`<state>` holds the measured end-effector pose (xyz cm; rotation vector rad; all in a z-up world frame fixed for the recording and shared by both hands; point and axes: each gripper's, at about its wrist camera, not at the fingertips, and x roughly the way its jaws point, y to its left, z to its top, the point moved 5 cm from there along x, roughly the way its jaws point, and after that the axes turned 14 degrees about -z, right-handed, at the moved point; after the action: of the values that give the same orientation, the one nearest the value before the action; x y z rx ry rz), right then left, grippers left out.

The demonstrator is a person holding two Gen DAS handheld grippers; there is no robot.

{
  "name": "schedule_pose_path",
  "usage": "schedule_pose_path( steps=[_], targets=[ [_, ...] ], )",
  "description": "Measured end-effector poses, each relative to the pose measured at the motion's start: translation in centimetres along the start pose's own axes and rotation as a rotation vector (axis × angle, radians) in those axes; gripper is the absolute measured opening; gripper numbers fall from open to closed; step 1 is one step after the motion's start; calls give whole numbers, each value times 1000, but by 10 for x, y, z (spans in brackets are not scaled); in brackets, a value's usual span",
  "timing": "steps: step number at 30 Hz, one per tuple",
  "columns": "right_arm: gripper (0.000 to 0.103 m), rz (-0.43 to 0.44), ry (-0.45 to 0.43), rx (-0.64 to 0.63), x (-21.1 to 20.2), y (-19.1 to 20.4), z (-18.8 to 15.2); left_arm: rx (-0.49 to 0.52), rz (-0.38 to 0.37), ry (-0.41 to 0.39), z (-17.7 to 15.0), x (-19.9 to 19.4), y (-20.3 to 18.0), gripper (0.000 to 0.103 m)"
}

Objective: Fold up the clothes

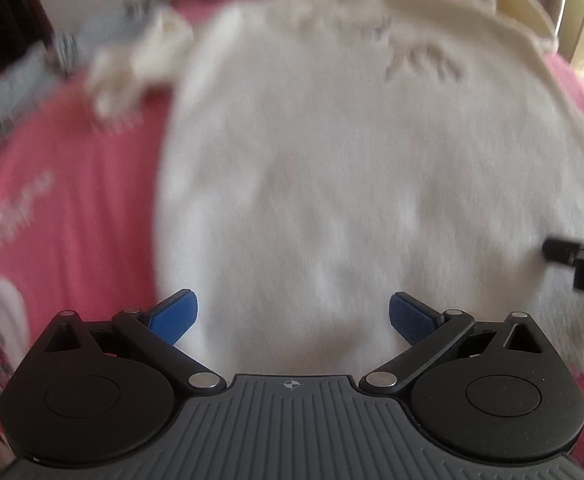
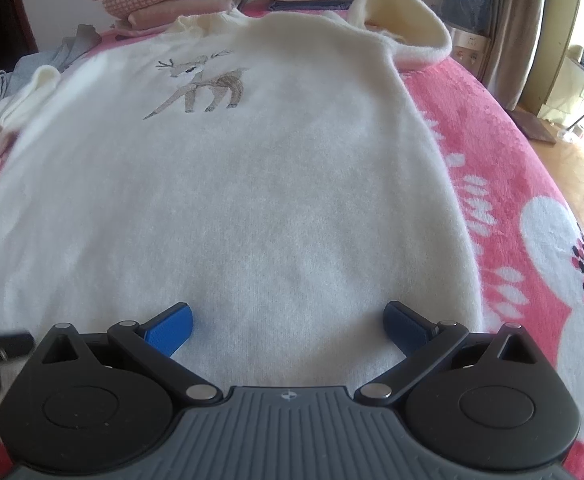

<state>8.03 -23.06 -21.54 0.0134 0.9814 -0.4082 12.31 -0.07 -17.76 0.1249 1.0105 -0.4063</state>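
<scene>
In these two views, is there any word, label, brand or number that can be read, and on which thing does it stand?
No text can be read in either view.
White lettering on the pink blanket: blurred by motion, not readable.
Cream sweater: an embroidered deer only, no words.
Right gripper body: a small crosshair mark, a sign, not text.

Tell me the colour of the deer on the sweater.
Beige-brown with grey legs, the deer shows best in the right wrist view.
</scene>
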Motion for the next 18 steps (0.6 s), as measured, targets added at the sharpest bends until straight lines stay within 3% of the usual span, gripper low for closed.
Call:
schedule_pose_path(
  steps=[4,9,18],
  targets=[
    [103,10,-12,-2,-6,-1,8,-33,-33,10,11,6,-1,103],
    [103,19,-118,-7,-21,-3,29,-55,-40,22,22,17,-4,103],
    [102,62,-89,-18,1,4,56,-55,-11,55,30,35,-7,103]
  ],
)
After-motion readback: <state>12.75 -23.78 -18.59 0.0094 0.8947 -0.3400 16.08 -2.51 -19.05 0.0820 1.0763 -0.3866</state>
